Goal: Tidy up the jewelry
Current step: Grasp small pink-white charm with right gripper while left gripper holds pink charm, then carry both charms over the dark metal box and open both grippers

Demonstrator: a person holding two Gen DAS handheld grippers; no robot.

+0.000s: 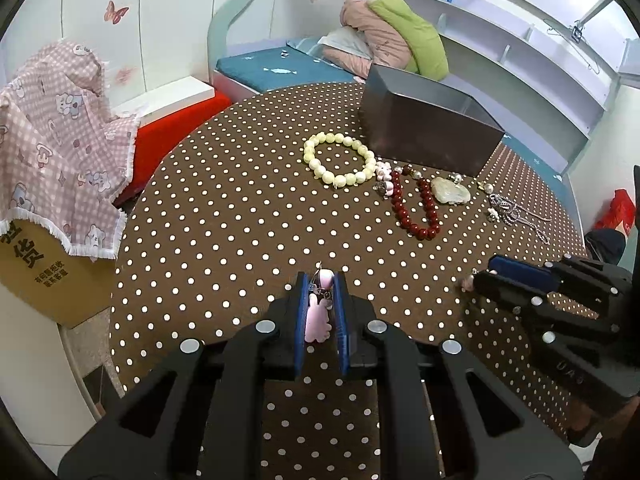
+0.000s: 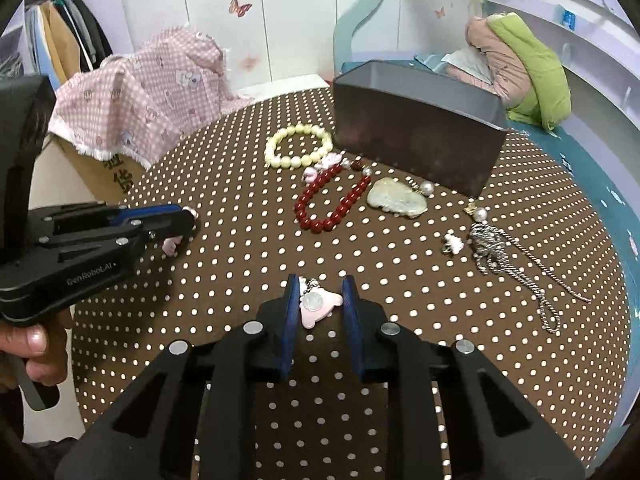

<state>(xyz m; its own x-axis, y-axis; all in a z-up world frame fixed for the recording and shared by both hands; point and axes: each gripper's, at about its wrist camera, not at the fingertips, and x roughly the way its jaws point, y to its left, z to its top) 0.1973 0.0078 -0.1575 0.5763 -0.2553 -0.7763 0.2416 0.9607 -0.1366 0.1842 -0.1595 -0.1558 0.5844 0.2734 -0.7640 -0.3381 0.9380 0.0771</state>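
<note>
A pink charm (image 1: pixel 318 312) is clamped in the left gripper (image 1: pixel 320 300) and another (image 2: pixel 320 304) sits between the right gripper's (image 2: pixel 321 300) barely parted jaws, seemingly for boxing (image 2: pixel 416 136), near the tabletop's (image 2: pixel 240 280) front edge.

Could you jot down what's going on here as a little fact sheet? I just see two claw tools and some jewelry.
Surface: round table, brown polka-dot cloth
Left gripper: shut on a pink bunny charm
Right gripper: a pink charm with a silver disc lies between its jaws; pads not clearly pressing
Loose jewelry: cream bead bracelet, red bead bracelet, pale jade pendant, silver chain
Container: dark open box, behind the jewelry
</note>
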